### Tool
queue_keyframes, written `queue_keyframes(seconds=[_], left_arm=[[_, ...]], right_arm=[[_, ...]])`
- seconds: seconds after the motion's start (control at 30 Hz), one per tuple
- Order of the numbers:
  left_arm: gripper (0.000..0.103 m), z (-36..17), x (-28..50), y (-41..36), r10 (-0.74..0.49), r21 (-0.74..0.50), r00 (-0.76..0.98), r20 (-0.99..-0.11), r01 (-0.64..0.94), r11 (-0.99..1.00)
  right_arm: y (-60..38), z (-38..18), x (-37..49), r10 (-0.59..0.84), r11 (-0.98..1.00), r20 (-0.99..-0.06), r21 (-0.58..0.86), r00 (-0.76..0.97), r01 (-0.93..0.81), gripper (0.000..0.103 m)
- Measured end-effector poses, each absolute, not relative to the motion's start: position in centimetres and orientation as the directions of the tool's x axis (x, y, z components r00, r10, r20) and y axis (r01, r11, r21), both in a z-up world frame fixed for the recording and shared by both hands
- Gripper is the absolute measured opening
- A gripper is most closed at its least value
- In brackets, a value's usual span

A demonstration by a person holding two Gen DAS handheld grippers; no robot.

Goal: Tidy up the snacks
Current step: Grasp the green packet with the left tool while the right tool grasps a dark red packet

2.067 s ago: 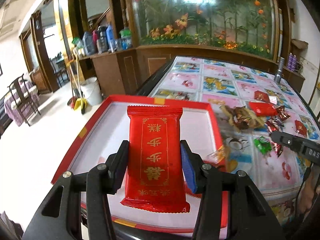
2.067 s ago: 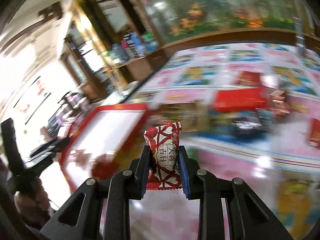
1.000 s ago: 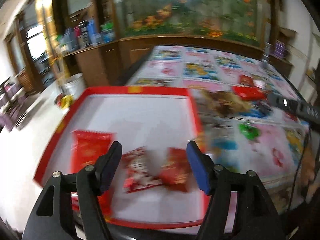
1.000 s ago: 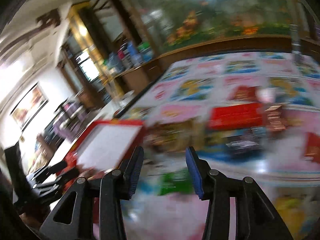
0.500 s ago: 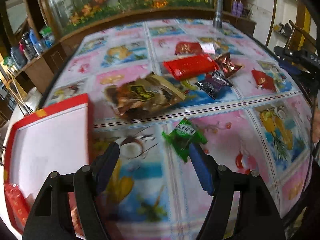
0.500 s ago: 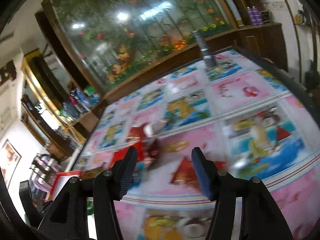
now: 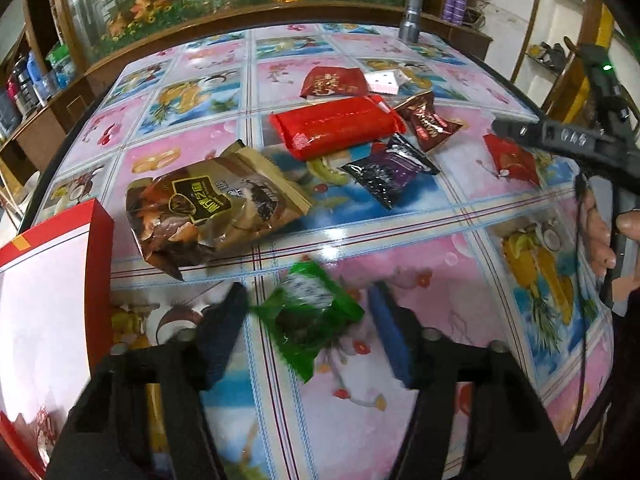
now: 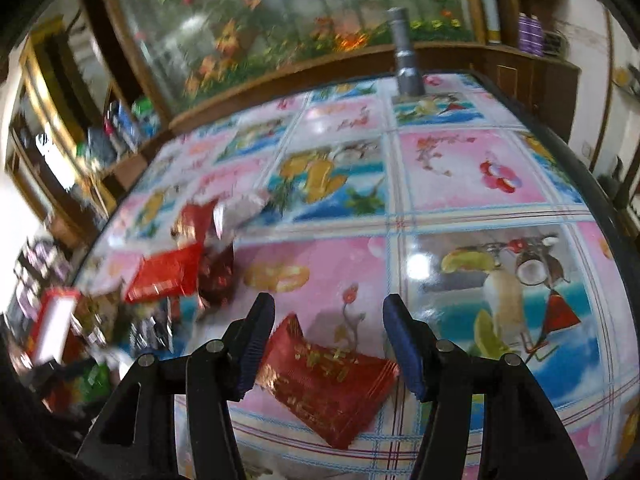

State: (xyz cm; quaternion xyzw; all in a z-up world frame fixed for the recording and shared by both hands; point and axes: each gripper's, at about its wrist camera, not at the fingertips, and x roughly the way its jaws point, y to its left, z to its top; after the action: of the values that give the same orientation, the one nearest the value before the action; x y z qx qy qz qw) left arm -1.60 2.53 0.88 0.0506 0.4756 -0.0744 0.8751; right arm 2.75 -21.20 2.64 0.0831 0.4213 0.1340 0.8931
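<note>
The left gripper (image 7: 308, 322) is closing around a green packet (image 7: 310, 320) on the flower-printed tablecloth (image 7: 440, 264) (glossy, tiled).

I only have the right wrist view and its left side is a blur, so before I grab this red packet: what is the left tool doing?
Observer: The left tool is closing its jaws around a green packet; the pads are not pressing on it yet.
Operator: Which snack lies closest to the box?
Observer: A brown bag, lying flat on the table close by the corner of the red box, outside it.
</note>
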Motion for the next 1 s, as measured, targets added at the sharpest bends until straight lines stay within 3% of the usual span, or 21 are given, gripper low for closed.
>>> queue_keyframes(seconds=[0.13,0.3,0.37,0.57,0.67,1.0], left_arm=[[0.037,1.0,-2.3,2.5,-0.099,0.023,0.540,-0.836,0.214,0.976],[0.034,1.0,-3.0,2.4,-0.108,0.022,0.548,-0.830,0.226,0.974],[0.033,1.0,-3.4,2.7,-0.110,0.013,0.550,-0.828,0.215,0.977],[0.030,1.3,-4.8,3.5,-0.095,0.003,0.569,-0.817,0.168,0.986],[0.021,2.1,-5.7,3.7,-0.107,-0.007,0.588,-0.802,0.169,0.986],[0.024,1.8,-7.3,5.1,-0.098,-0.007,0.587,-0.803,0.156,0.988]], right_arm=[[-19.1,2.3,1.6,0.294,0.949,-0.775,0.169,0.559,-0.265,0.060],[-16.7,1.8,-0.2,0.220,0.939,-0.793,0.014,0.569,-0.343,0.057],[-16.9,1.9,-0.5,0.233,0.937,-0.791,0.027,0.565,-0.348,0.042],[-17.5,2.1,-1.1,0.248,0.933,-0.795,0.042,0.554,-0.357,0.039],[-18.4,2.4,-0.8,0.308,0.931,-0.789,0.134,0.531,-0.340,0.037],[-17.0,2.6,-1.6,0.399,0.891,-0.771,0.200,0.496,-0.407,0.037]])
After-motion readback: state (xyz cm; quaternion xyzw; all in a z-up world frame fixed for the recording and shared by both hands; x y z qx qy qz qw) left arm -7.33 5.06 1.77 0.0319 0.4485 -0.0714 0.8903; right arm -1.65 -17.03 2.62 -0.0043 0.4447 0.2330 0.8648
